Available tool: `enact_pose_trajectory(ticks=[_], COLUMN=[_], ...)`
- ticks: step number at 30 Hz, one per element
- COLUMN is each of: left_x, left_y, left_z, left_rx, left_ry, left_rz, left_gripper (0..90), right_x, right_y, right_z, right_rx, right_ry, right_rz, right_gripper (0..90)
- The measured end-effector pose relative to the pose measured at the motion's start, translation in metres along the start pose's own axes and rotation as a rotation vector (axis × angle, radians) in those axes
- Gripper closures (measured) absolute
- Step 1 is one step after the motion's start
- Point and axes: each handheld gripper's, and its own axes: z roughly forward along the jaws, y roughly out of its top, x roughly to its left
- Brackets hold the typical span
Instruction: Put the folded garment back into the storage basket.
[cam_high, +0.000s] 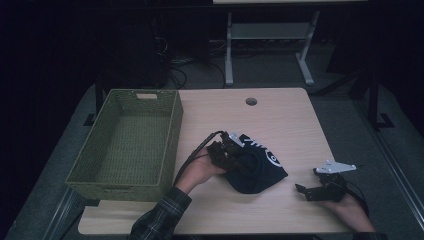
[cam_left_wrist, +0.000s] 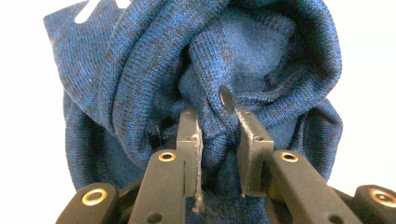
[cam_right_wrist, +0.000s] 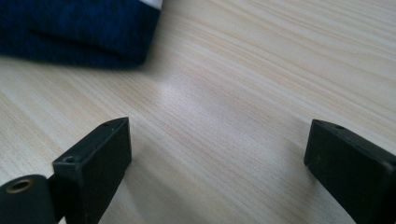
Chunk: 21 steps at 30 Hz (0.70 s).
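Two hands low, left gripper (cam_left_wrist: 218, 135) pinching blue knit garment (cam_left_wrist: 154, 70)

A dark blue knitted garment (cam_high: 257, 167), perhaps a beanie, lies bunched at centre frame on the table in the high view, white markings showing on top, a fold of it pinched up.
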Motion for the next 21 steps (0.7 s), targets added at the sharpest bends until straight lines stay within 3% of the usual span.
enact_pose_trajectory(ticks=[21], left_x=[0.006], left_y=[0.018], left_z=[-0.043], left_rx=[-0.052], left_ry=[-0.011], left_rz=[-0.005], left_gripper=[73.0], right_x=[0.0], right_y=[0.0], right_z=[0.0], right_rx=[0.002], right_ry=[0.001], right_rz=[0.005], right_gripper=[7.0])
